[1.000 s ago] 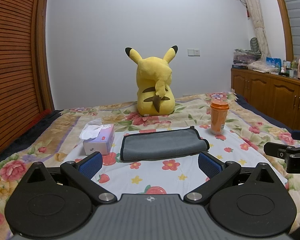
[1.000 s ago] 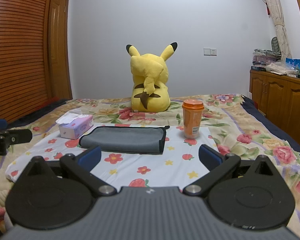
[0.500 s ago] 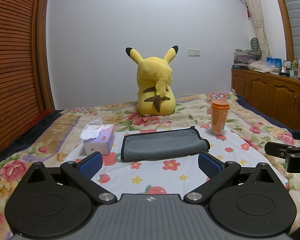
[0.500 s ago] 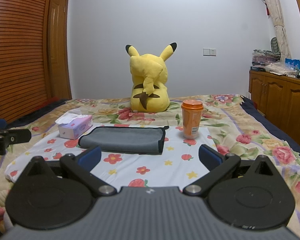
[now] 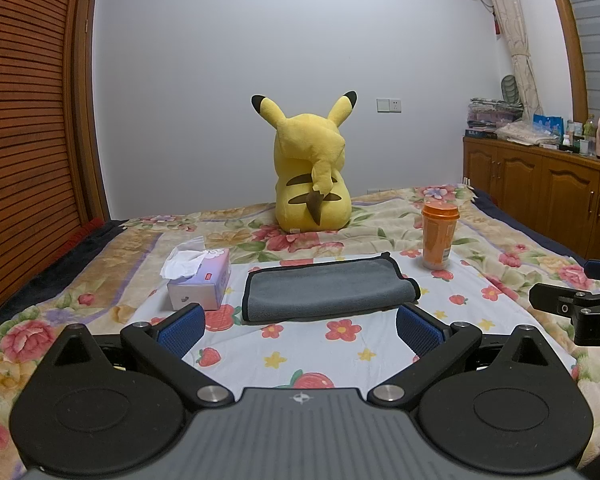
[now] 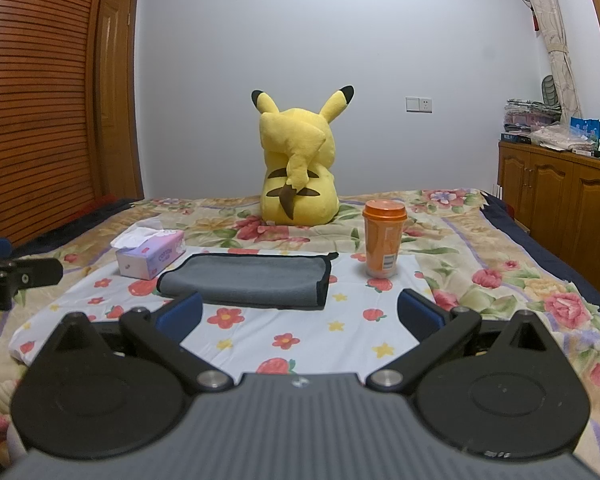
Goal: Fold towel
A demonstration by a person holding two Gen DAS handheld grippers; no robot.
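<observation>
A grey towel (image 5: 324, 290) with dark edging lies folded flat on the white flowered cloth (image 5: 340, 344) on the bed; it also shows in the right wrist view (image 6: 248, 280). My left gripper (image 5: 298, 326) is open and empty, held back from the towel's near edge. My right gripper (image 6: 300, 314) is open and empty, also short of the towel. Each gripper shows at the edge of the other's view: the right one at the right (image 5: 568, 308), the left one at the left (image 6: 16, 278).
A tissue box (image 5: 200, 280) stands left of the towel and an orange cup (image 5: 439, 236) right of it. A yellow plush toy (image 5: 312, 176) sits behind. Wooden cabinets (image 5: 540, 188) line the right wall, a slatted wardrobe (image 5: 24, 120) the left.
</observation>
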